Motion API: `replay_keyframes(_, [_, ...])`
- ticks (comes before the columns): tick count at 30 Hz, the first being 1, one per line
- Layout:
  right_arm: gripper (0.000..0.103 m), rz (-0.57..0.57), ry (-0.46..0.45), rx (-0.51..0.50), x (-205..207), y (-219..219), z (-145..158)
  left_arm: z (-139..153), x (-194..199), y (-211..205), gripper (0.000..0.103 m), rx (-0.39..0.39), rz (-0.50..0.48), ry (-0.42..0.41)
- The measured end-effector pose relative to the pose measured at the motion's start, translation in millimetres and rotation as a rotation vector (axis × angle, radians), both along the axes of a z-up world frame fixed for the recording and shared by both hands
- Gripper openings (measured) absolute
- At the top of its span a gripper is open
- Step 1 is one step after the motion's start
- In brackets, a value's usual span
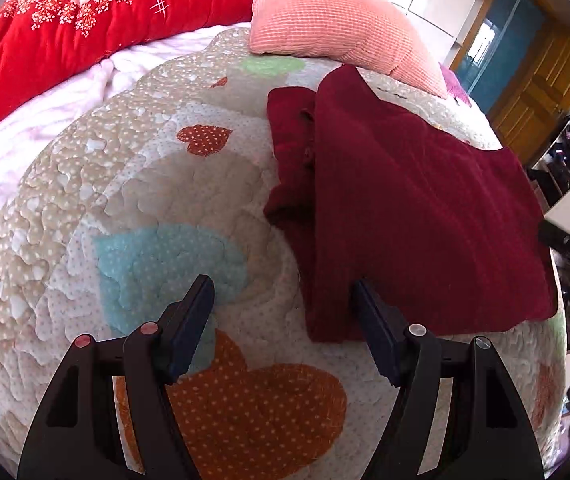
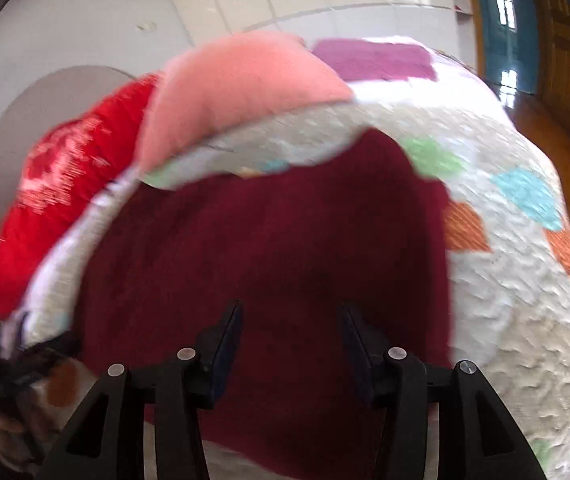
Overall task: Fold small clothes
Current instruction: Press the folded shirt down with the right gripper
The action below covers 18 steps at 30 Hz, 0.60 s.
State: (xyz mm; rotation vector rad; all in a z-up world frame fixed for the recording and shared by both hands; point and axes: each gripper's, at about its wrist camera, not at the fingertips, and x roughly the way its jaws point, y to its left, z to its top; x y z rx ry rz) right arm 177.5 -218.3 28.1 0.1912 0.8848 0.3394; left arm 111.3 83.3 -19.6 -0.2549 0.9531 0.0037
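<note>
Heart-print quilt on bed, pink pillow and red blanket behind. Maroon garment folded near right edge. Left gripper agape, empty; right gripper apart over garment, nothing gripped.

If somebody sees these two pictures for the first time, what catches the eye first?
First, the dark red garment, folded on the heart-patterned quilt, with both open grippers above it. Next come the bright red floral blanket at the far left and the pink pillow just behind the garment.

Heart-patterned quilt, pink pillow, red floral blanket, wooden door.
</note>
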Motion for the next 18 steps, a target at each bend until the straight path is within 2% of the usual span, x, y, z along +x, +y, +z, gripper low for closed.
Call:
replay_keyframes(3, [0.049,0.093,-0.017,0.041,5,43,18,-5,2,5,0.072,-0.018,-0.009,-0.022])
replay_keyframes(7, [0.049,0.213,0.054,0.163,35,112,14,-4,5,14,0.072,-0.042,-0.039,-0.023])
replay_keyframes(10, [0.049,0.241,0.062,0.147,57,161,7,-7,4,20,0.073,-0.075,-0.040,-0.022])
replay_keyframes(12, [0.048,0.271,0.061,0.109,71,192,2,-7,5,17,0.074,-0.052,-0.052,-0.027])
replay_keyframes(13, [0.041,0.275,0.057,0.075,76,204,0,-8,5,15,0.075,-0.037,-0.057,-0.029])
replay_keyframes(14, [0.027,0.272,0.052,0.033,81,215,-2,-8,5,14,0.076,-0.027,-0.060,-0.032])
replay_keyframes(16, [0.015,0.244,0.047,-0.061,93,233,-11,-10,8,16,0.077,-0.027,-0.059,-0.032])
replay_keyframes(18, [0.015,0.219,0.058,-0.086,103,240,-24,-10,9,18,0.078,-0.035,-0.055,-0.031])
